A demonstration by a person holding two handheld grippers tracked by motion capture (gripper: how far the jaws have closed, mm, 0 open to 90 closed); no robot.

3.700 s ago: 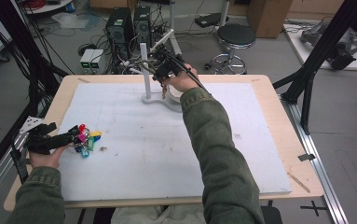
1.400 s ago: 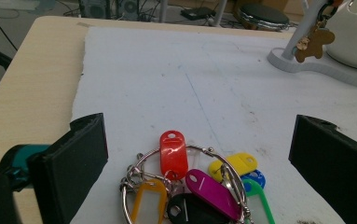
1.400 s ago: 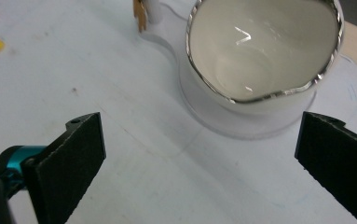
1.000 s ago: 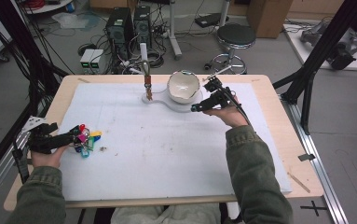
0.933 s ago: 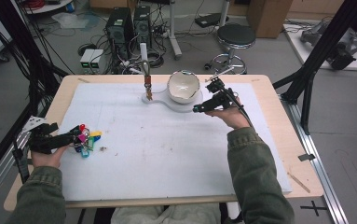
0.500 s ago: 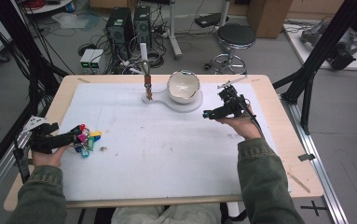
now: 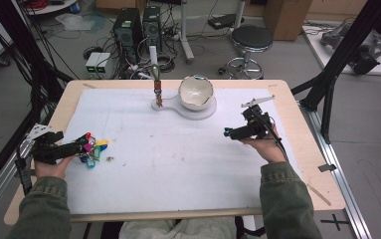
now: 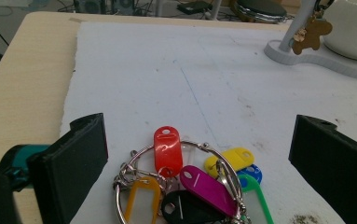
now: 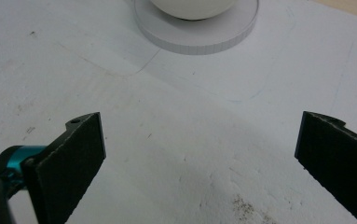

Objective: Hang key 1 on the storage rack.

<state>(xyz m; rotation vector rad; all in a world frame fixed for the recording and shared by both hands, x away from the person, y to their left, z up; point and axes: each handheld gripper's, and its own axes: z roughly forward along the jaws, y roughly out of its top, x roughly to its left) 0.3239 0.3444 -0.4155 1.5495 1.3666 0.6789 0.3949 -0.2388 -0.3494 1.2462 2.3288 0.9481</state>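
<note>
**Left claw parked over key ring, right claw empty by the stand**

Left gripper (image 8: 199, 154) spread wide, jaws either side of the key ring (image 8: 185, 186), not touching it. Ring lies flat on the white mat (image 7: 178, 164) near the left edge, coloured tags fanned out: red tag (image 8: 168, 145) upright toward the far side, magenta tag (image 8: 206, 184), yellow tag (image 8: 229, 158), orange tag (image 8: 139, 196), black and green partly under the others. Wide gape looks set to straddle the whole bunch for a pick; closing on the metal ring rather than loose tags would likely grip better.

Right gripper (image 7: 229, 133) also spread, nothing between the jaws, hovering over bare mat on the right side, pointed leftward. Held low and clear, probably waiting its turn.

Farther out: white stand (image 7: 184, 107) at the far middle of the mat, with an upright post (image 7: 153, 62) and a small brown charm (image 8: 312, 33) hanging on it. White bowl (image 7: 196, 92) sits on the stand's round base, just beside the post. Post looks like the likely hanging spot for the ring; well apart from the keys, so a long carry ahead. Wooden table (image 7: 305, 129) edge bare around the mat.
</note>
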